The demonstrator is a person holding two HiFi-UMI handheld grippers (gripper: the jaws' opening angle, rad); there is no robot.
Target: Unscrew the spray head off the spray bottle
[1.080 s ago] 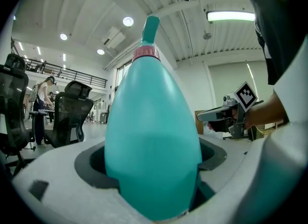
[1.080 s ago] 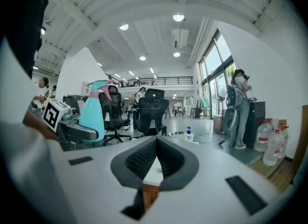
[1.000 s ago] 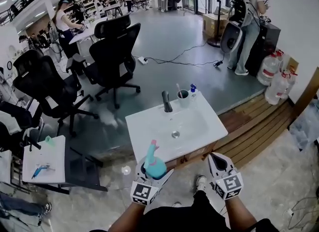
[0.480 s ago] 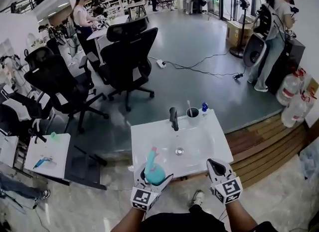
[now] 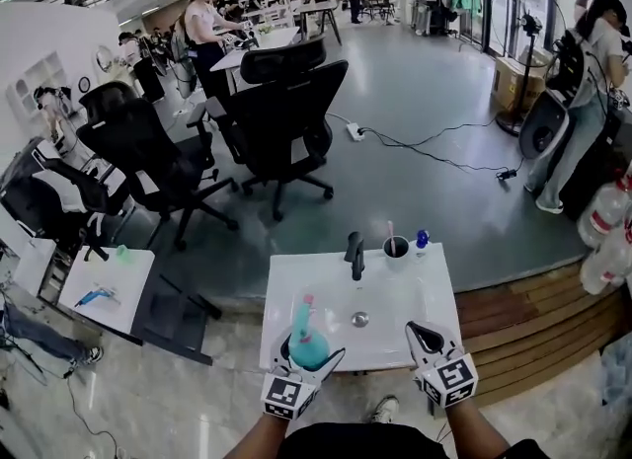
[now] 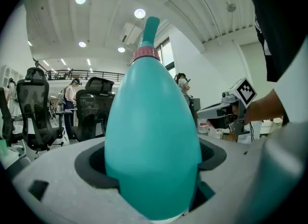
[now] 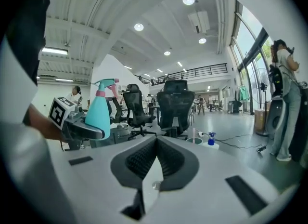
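A teal spray bottle [image 5: 307, 346] with a pink collar and teal spray head [image 5: 303, 306] stands upright in my left gripper [image 5: 308, 356], whose jaws are shut on its belly. In the left gripper view the bottle [image 6: 153, 136] fills the middle, with its pink collar [image 6: 146, 53] at the top. My right gripper [image 5: 419, 332] is shut and holds nothing; it is level with the bottle and to its right, apart from it. In the right gripper view the shut jaws [image 7: 156, 141] point past the bottle [image 7: 98, 114], which is at the left.
Just beyond both grippers is a white washbasin [image 5: 296, 284] with a black faucet [image 5: 355, 255], a cup [image 5: 396, 247] and a small blue-capped bottle [image 5: 423, 240]. Black office chairs [image 5: 286, 112] stand behind it. A small white table [image 5: 104, 289] is at the left, water jugs [image 5: 604, 215] at the right.
Both grippers have moved up to the washbasin's near edge, the left still carrying the bottle upright. The basin now lies directly in front of them. The right jaws have stayed shut.
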